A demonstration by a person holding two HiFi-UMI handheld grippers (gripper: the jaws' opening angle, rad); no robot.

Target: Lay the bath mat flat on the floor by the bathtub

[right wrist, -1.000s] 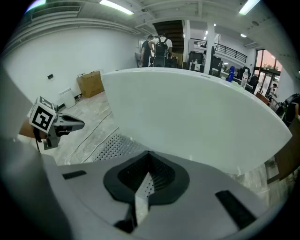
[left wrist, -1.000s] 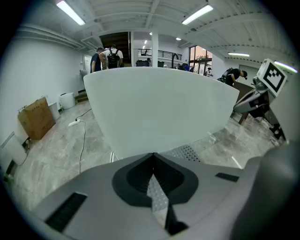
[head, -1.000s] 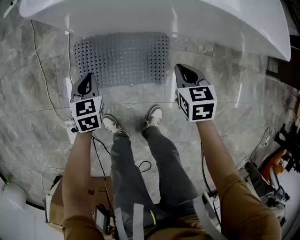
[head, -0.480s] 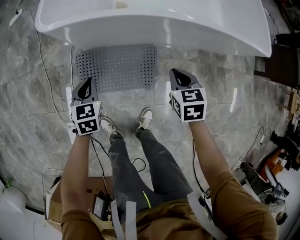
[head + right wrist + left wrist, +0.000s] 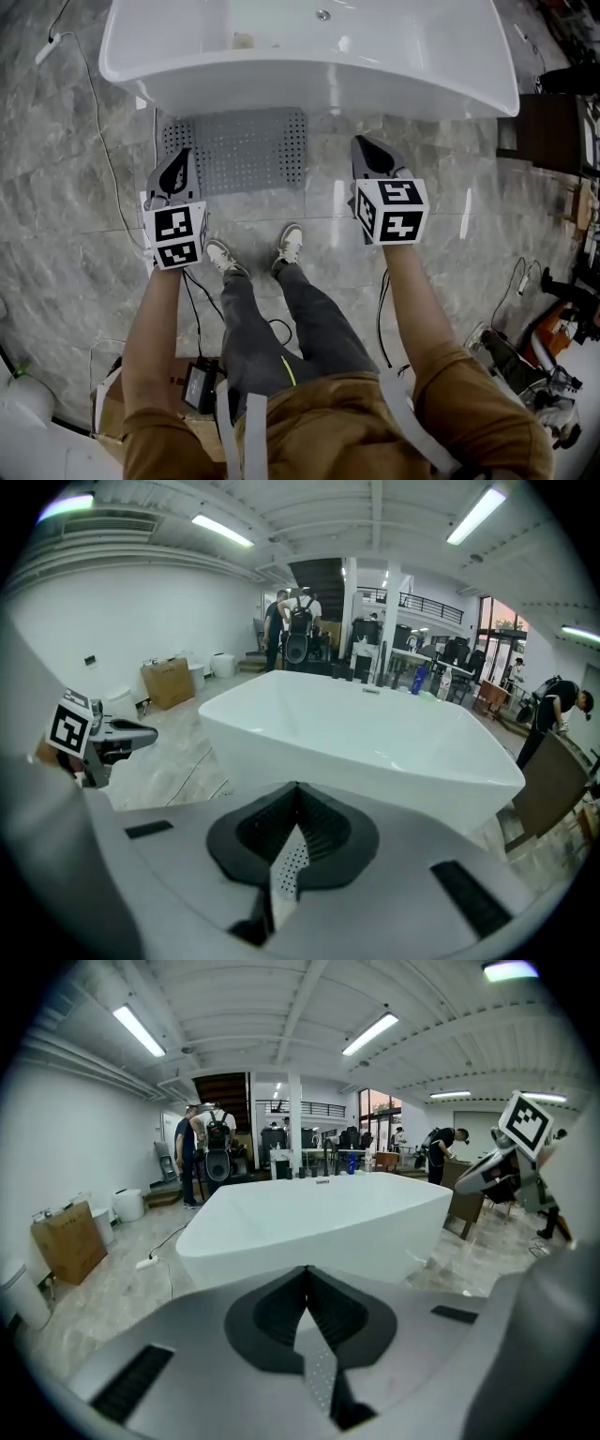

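**Head view, near to far.** My two shoes [image 5: 222, 255] stand on the grey marble floor [image 5: 66, 197] at mid-frame.

Beyond them I hold the left claw [image 5: 178, 161] and the right claw [image 5: 367, 150] raised, well apart. Their own views look level at the tub's wall. Each claw has its jaws pressed together with nothing between them.

**The mat.** The grey perforated bath mat [image 5: 246, 148] lies in the upper left-centre of the frame. It is spread flat on the floor, with no fold or curl that I can see. Its far edge runs up against the foot of the white bathtub [image 5: 281, 89]. It thus already lies as the task asks.

**Orientation.** The mat's long axis runs left to right in the frame, parallel to the tub's near side. Its short sides point toward the frame's left and right edges.

**Handling (a judgement).** The mat looks thin, light and limp, probably rubbery, and would sag if lifted. If it needs shifting, the two near corners, one per claw, are the best hold. The holes there give purchase, and the far edge is crowded by the tub.
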